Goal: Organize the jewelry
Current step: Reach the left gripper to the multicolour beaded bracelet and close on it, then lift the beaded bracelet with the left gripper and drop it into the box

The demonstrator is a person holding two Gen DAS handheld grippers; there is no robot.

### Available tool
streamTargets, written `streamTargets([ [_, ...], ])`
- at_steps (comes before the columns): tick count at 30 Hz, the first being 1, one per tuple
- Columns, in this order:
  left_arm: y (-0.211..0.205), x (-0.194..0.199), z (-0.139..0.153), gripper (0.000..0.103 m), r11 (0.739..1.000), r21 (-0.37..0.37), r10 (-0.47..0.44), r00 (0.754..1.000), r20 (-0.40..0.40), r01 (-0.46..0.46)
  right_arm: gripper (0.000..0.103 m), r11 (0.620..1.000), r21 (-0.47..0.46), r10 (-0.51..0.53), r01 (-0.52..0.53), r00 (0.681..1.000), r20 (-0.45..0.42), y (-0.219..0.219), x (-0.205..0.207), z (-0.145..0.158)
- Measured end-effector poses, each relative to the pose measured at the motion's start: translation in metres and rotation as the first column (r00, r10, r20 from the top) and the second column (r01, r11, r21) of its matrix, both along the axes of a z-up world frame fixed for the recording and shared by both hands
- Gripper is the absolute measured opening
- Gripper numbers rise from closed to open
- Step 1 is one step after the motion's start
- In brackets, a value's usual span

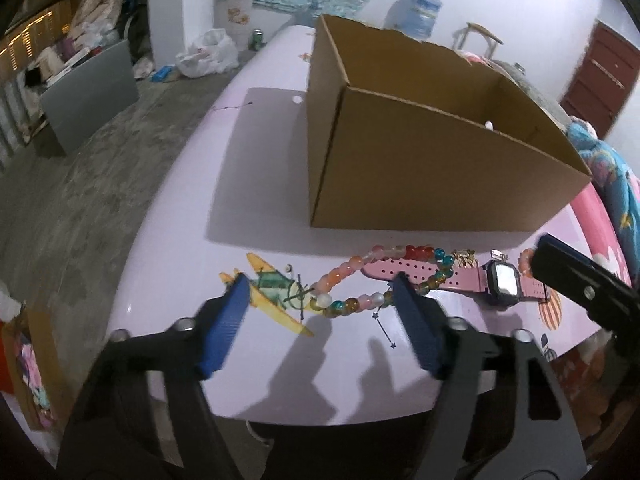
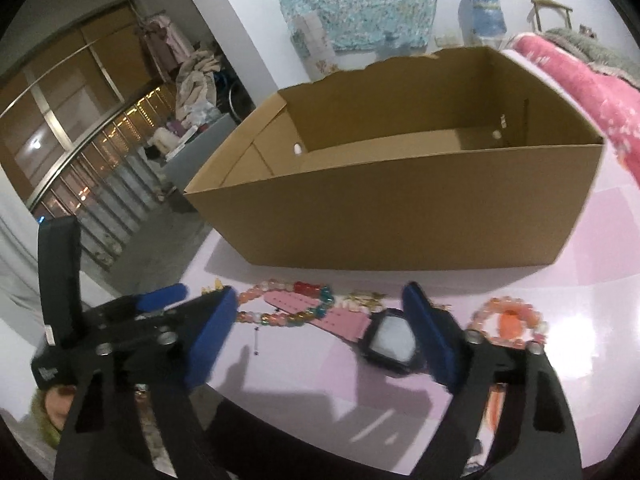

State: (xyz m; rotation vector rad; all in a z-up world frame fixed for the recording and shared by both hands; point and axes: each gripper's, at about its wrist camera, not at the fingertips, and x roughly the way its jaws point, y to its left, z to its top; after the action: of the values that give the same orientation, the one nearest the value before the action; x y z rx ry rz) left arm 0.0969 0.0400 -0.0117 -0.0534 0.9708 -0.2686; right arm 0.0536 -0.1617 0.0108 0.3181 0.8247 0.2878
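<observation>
While I hold both tools over the pale pink table (image 1: 168, 248), my left gripper (image 1: 320, 292) stands partly open above the multicoloured bead bracelet (image 1: 356, 280), its right blue pad (image 1: 416, 328) just at the beads, nothing clamped. My right gripper (image 2: 316, 316) is also parted, straddling the pink-strapped watch (image 2: 390, 338) without pressing it. An orange bead bracelet (image 2: 508, 320) lies just to the right. Behind all the jewelry sits the open cardboard box (image 2: 400, 216).
</observation>
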Motion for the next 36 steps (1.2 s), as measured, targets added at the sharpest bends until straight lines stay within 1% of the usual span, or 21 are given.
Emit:
streamTargets([
  [1, -0.003, 0.002, -0.001, 0.055, 1.000, 0.007, -0.011, 1.000, 0.001, 0.011, 0.071, 1.000, -0.007, -0.001, 0.001, 1.000, -0.009, 0.004, 0.003, -0.002],
  [2, -0.006, 0.003, -0.002, 0.052, 1.000, 0.015, -0.025, 1.000, 0.005, 0.025, 0.067, 1.000, -0.014, 0.002, -0.002, 1.000, -0.017, 0.008, 0.005, -0.003],
  [3, -0.008, 0.004, -0.003, 0.047, 0.999, 0.026, -0.040, 0.999, 0.009, 0.040, 0.065, 1.000, -0.020, 0.006, -0.007, 1.000, -0.023, 0.010, 0.007, -0.004],
  [5, -0.013, 0.007, -0.007, 0.044, 0.996, 0.057, -0.066, 0.998, 0.012, 0.065, 0.058, 0.999, -0.050, 0.005, -0.007, 0.999, -0.035, 0.015, 0.011, -0.006],
  [6, -0.016, 0.009, -0.009, 0.041, 0.994, 0.071, -0.083, 0.997, 0.008, 0.082, 0.057, 0.998, -0.061, 0.007, -0.009, 0.999, -0.039, 0.016, 0.013, -0.007],
  [8, -0.020, 0.012, -0.014, 0.035, 0.991, 0.088, -0.097, 0.995, -0.008, 0.097, 0.049, 0.997, -0.077, 0.015, -0.019, 0.998, -0.054, 0.020, 0.017, -0.010],
  [10, -0.022, 0.016, -0.019, 0.029, 0.989, 0.098, -0.107, 0.994, -0.030, 0.109, 0.044, 0.995, -0.099, 0.022, -0.029, 0.997, -0.071, 0.024, 0.023, -0.013],
  [13, -0.023, 0.018, -0.023, 0.025, 0.988, 0.104, -0.108, 0.993, -0.040, 0.112, 0.038, 0.991, -0.127, 0.028, -0.040, 0.995, -0.099, 0.028, 0.030, -0.019],
  [14, -0.023, 0.018, -0.023, 0.024, 0.988, 0.109, -0.108, 0.993, -0.038, 0.112, 0.035, 0.989, -0.138, 0.032, -0.047, 0.993, -0.110, 0.030, 0.034, -0.022],
  [17, -0.024, 0.021, -0.024, 0.023, 0.986, 0.115, -0.117, 0.992, -0.038, 0.121, 0.029, 0.986, -0.154, 0.046, -0.066, 0.990, -0.132, 0.031, 0.040, -0.027],
  [21, -0.025, 0.023, -0.025, 0.023, 0.983, 0.127, -0.129, 0.991, -0.034, 0.132, 0.024, 0.978, -0.188, 0.060, -0.090, 0.985, -0.161, 0.036, 0.049, -0.035],
  [26, -0.029, 0.020, -0.025, 0.023, 0.981, 0.139, -0.136, 0.991, -0.022, 0.137, 0.014, 0.971, -0.209, 0.080, -0.119, 0.980, -0.185, 0.041, 0.053, -0.040],
  [27, -0.030, 0.020, -0.026, 0.021, 0.980, 0.144, -0.137, 0.990, -0.017, 0.138, 0.013, 0.970, -0.212, 0.080, -0.119, 0.980, -0.182, 0.041, 0.053, -0.040],
  [28, -0.032, 0.021, -0.026, 0.014, 0.979, 0.155, -0.135, 0.991, -0.009, 0.135, 0.010, 0.970, -0.211, 0.082, -0.119, 0.981, -0.176, 0.041, 0.052, -0.039],
  [29, -0.032, 0.020, -0.026, 0.011, 0.978, 0.163, -0.133, 0.991, -0.002, 0.131, 0.010, 0.971, -0.206, 0.086, -0.121, 0.982, -0.170, 0.040, 0.052, -0.038],
  [30, -0.032, 0.020, -0.026, 0.009, 0.979, 0.156, -0.134, 0.991, 0.002, 0.132, 0.010, 0.971, -0.204, 0.089, -0.122, 0.983, -0.162, 0.040, 0.051, -0.037],
  [32, -0.032, 0.021, -0.025, 0.009, 0.981, 0.145, -0.133, 0.991, 0.004, 0.131, 0.010, 0.971, -0.206, 0.092, -0.122, 0.984, -0.150, 0.040, 0.050, -0.035],
  [36, -0.031, 0.016, -0.015, 0.009, 0.981, 0.132, -0.146, 0.989, 0.040, 0.139, 0.010, 0.973, -0.197, 0.092, -0.116, 0.988, -0.127, 0.039, 0.045, -0.028],
])
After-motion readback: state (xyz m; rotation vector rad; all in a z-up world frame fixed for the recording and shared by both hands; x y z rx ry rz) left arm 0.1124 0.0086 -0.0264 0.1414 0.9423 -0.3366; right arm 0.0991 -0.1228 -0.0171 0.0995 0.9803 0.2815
